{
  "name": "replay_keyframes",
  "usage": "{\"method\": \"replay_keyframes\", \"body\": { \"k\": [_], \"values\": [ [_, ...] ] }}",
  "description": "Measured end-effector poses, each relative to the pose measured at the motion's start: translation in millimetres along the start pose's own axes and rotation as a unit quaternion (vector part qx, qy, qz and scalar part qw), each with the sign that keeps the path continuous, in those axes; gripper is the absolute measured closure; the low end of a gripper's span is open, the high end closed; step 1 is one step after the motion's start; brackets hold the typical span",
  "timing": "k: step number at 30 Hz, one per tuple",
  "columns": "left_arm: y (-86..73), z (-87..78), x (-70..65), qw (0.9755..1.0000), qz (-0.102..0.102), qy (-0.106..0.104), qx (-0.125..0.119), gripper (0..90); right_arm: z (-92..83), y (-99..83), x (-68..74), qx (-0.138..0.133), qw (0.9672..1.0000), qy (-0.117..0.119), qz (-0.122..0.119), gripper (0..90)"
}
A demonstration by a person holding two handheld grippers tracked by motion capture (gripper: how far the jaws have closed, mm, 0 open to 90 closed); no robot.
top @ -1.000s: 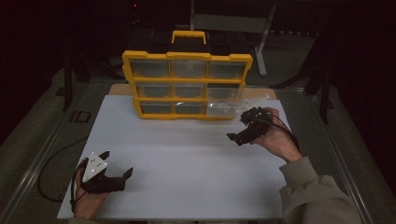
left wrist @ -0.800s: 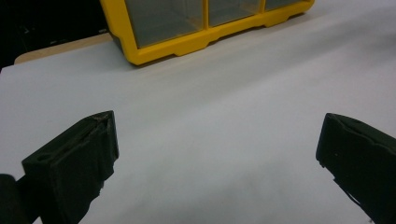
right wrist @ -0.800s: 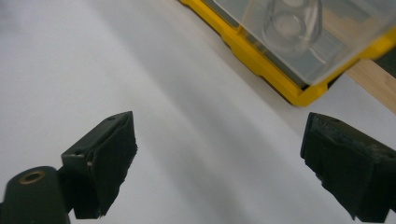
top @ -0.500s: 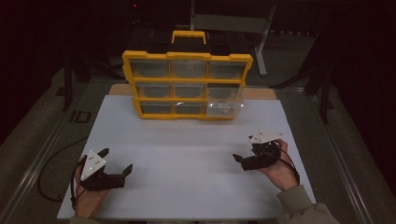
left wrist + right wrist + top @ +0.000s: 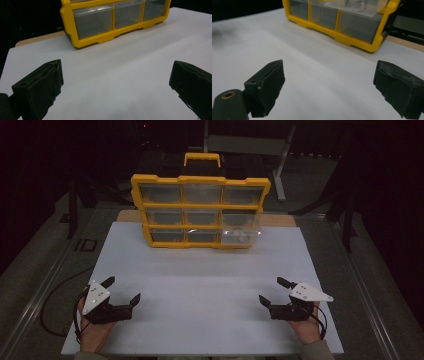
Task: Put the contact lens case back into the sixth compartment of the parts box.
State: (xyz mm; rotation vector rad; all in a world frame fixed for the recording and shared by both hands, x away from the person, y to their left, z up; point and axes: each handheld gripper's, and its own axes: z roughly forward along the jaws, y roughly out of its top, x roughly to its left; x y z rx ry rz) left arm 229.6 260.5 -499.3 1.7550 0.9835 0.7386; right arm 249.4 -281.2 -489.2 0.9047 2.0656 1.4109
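Right gripper (image 5: 274, 291) has pulled back from the organizer's (image 5: 200, 212) protruding drawer (image 5: 241, 227), down to five o'clock on the table, jaws wide apart; left gripper (image 5: 123, 289) has barely shifted.

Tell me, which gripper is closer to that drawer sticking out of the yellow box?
Right. The right gripper sits almost straight in front of the pulled-out drawer; the left gripper is far across the white sheet, diagonally away.

Left tool (image 5: 121, 291) and right tool (image 5: 273, 291) rest apart, jaws spread wide.
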Motion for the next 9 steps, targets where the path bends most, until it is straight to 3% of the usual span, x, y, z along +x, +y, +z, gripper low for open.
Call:
{"method": "replay_keyframes", "body": {
  "k": [9],
  "values": [
    [-1.1,-0.2,-1.2,1.0,0.007,0.001,-0.002,0.0,-13.3,-6.8,0.4,-0.026,0.9996,-0.001,-0.001,9.3]
  ]
}}
